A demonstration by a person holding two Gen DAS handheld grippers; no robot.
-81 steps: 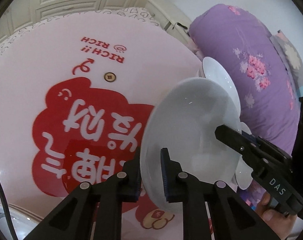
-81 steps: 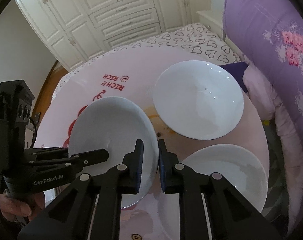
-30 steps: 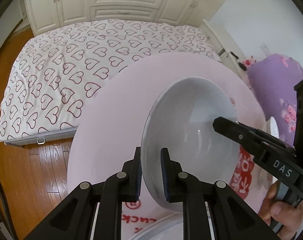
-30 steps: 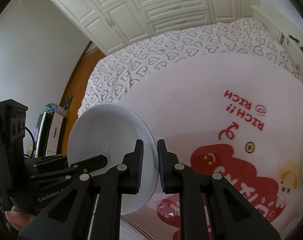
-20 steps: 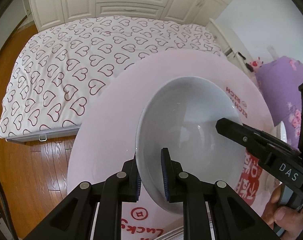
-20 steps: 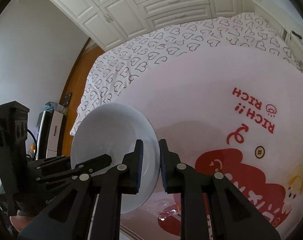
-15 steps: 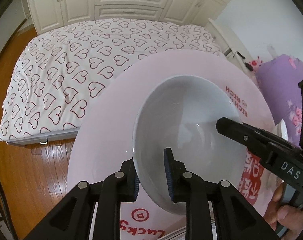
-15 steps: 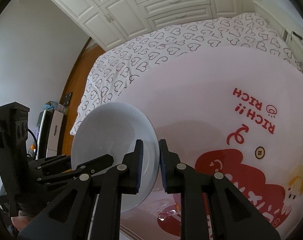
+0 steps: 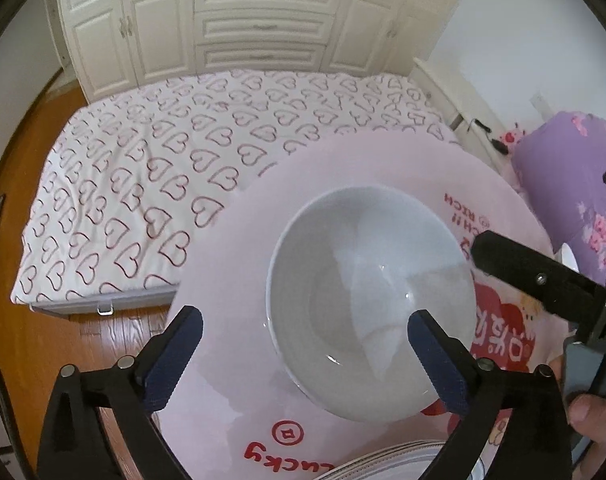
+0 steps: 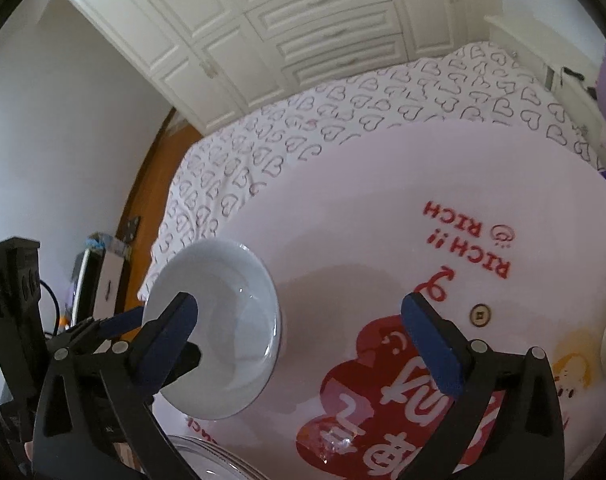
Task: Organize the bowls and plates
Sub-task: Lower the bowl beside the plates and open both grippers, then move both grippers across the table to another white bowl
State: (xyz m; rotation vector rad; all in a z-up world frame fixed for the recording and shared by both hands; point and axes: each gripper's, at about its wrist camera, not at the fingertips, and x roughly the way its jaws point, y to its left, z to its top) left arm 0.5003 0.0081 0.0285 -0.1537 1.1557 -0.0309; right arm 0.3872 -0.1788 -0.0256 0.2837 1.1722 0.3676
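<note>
A white bowl (image 9: 371, 300) rests upright on the round pink table (image 9: 231, 280), near its edge beside the bed. My left gripper (image 9: 303, 356) hangs over the bowl's near rim. Its jaws are opening and stand wide, and the pads do not touch the bowl. In the right wrist view the same bowl (image 10: 223, 332) lies at the left. My right gripper (image 10: 299, 340) is just above it with its jaws opening wide, and neither pad presses on the rim. One of the right gripper's fingers (image 9: 535, 280) reaches in over the bowl's right side.
A stack of plates (image 9: 403, 456) sits at the table's near edge, also seen in the right wrist view as plates (image 10: 211, 456). A bed with a heart-patterned sheet (image 9: 163, 168) lies beyond the table, and a purple bundle (image 9: 563, 184) to the right. A person's hand (image 9: 591, 412) grips the right gripper's handle.
Both grippers were shut on opposite sides of the bowl's rim and carried it across the table. Now both have let go with jaws wide, and the bowl sits on the table.
</note>
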